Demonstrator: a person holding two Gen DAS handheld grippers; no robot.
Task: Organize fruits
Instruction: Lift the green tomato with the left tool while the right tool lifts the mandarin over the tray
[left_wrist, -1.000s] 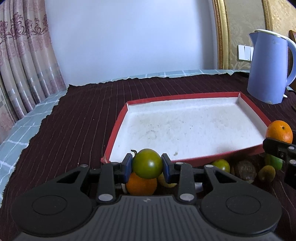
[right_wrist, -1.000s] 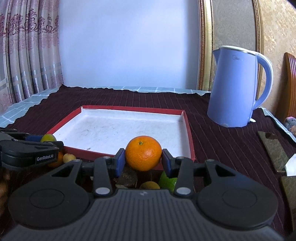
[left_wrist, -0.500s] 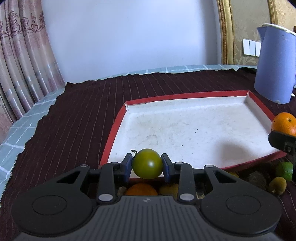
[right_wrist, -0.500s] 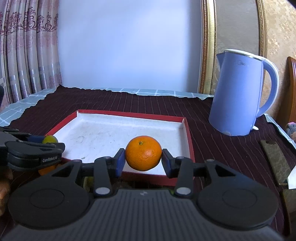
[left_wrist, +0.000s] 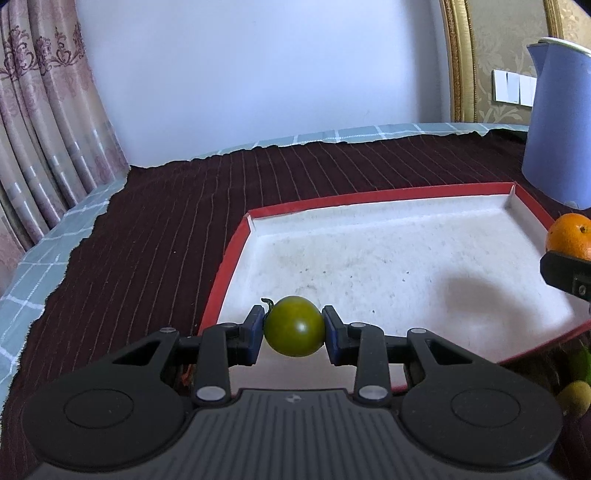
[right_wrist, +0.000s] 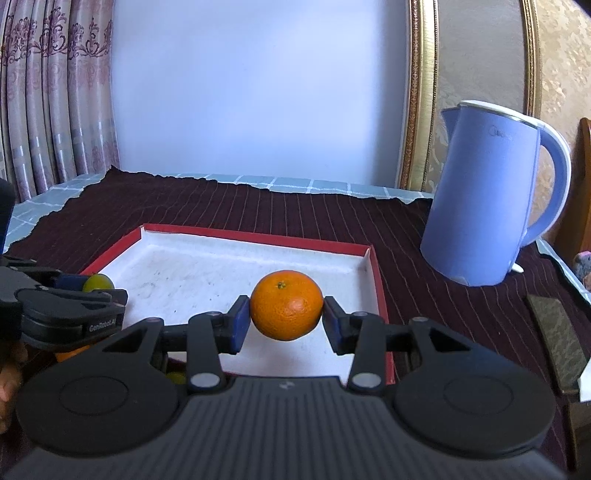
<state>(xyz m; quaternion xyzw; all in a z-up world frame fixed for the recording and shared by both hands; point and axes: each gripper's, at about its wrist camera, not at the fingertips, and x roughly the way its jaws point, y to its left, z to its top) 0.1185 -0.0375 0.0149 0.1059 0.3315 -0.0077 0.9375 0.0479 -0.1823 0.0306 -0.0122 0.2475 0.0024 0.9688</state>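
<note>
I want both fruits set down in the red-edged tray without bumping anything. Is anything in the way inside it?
Nothing visible is. The tray floor is bare under the green tomato in the left gripper and the orange in the right gripper. The kettle stands outside it.

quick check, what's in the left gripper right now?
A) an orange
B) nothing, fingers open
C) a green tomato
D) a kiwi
C. In the left wrist view the left gripper is shut on a green tomato, its blue fingers pressed on both sides, held over the near edge of the red-rimmed tray. The orange is in the right gripper.
</note>
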